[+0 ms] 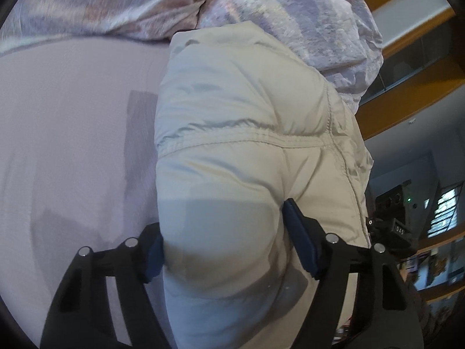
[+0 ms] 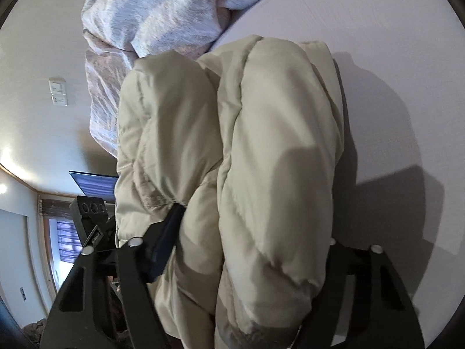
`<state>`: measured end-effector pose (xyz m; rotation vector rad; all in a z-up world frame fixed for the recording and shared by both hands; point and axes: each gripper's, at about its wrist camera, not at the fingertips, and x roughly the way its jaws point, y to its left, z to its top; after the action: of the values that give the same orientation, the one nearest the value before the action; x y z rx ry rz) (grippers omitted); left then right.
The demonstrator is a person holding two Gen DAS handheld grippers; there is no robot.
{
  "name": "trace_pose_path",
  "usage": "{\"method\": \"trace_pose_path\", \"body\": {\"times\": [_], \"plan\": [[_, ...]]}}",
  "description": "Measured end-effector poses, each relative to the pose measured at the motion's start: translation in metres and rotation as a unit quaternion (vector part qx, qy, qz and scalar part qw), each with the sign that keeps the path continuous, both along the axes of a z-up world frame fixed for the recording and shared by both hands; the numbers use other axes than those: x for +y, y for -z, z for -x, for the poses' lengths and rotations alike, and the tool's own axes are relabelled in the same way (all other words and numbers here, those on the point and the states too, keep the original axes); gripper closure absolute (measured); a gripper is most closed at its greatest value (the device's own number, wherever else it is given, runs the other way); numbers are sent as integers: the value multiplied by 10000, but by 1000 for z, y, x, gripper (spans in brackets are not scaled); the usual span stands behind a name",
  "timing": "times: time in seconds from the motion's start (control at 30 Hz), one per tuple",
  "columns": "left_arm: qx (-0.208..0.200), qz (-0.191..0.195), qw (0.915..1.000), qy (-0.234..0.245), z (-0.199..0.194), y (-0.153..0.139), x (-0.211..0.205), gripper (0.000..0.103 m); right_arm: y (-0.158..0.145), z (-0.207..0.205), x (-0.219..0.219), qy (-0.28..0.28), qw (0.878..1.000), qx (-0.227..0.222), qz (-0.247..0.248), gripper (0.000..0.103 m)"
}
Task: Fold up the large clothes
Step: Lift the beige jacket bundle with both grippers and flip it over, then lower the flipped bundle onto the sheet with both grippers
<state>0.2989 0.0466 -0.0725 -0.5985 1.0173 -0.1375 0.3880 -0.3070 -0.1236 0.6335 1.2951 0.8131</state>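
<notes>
Both the left gripper [image 1: 223,250] and right gripper [image 2: 250,241] have their fingers clamped on the puffy cream jacket [image 1: 244,133], bunched over the bed [image 1: 64,145]. A crumpled lilac duvet [image 2: 151,20] lies just beyond it, and a black camera mount [image 2: 90,212] stands beside the bed.

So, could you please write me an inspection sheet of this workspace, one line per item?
Surface: pale lilac bed sheet, smooth, with shadows on it.
Job's things: one cream puffer jacket, bunched in thick padded folds, lifted off the sheet at the near end.
Clutter: crumpled patterned duvet behind the jacket, touching it.
Grippers: left tongs shut on a padded fold of the jacket; right tongs also clamp a thick bundle of it, one finger hidden by fabric.
Cables: nothing seen.
Surroundings: wooden shelves in the left view; wall switch plates, a dark screen and a window with blinds in the right view.
</notes>
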Motion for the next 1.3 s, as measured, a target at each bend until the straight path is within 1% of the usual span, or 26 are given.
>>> {"method": "trace_pose_path", "body": {"times": [0.13, 0.2, 0.33, 0.57, 0.77, 0.83, 0.97, 1.03, 1.07, 1.1, 1.13, 1.2, 1.23, 1.3], "plan": [[-186, -331, 9993, -22, 3, -15, 9, 33, -5, -2, 17, -10, 10000, -72, -60, 44], [-263, -424, 9987, -68, 5, -20, 17, 34, -10, -5, 31, -63, 9998, -124, -104, 45], [-366, -480, 9978, -260, 6, -27, 40, 34, -21, -18, 56, -158, 9995, -234, -155, 46], [-444, -490, 9958, -632, 1, -31, 86, 34, -44, -45, 109, -321, 9982, -506, -55, 46], [-409, -677, 9934, -832, -15, -29, 121, 34, -44, -64, 151, -376, 9977, -543, 176, 47], [-390, -753, 9922, -909, -17, -24, 130, 34, -41, -67, 161, -378, 9973, -546, 300, 48], [-360, -777, 9910, -1026, -17, -13, 139, 34, -38, -70, 171, -341, 9960, -584, 587, 47], [-351, -745, 9907, -1084, -17, -8, 141, 32, -37, -72, 176, -280, 9949, -518, 818, 40], [-348, -791, 9900, -1113, -16, -8, 141, 30, -37, -72, 176, -239, 9935, -514, 983, 34], [-329, -918, 9887, -1141, -17, -9, 140, 26, -38, -72, 176, -210, 9921, -539, 1112, 27], [-324, -1060, 9873, -1134, -17, -11, 138, 23, -42, -72, 175, -158, 9888, -627, 1343, 23], [-329, -1420, 9829, -1129, -17, -18, 135, 18, -55, -69, 169, -82, 9825, -850, 1652, 19], [-363, -1735, 9778, -1113, -16, -25, 133, 18, -61, -68, 167, -6, 9791, -968, 1789, 18], [-455, -2203, 9683, -1089, -11, -37, 131, 16, -84, -64, 155, 343, 9658, -1366, 2178, 17]]}}
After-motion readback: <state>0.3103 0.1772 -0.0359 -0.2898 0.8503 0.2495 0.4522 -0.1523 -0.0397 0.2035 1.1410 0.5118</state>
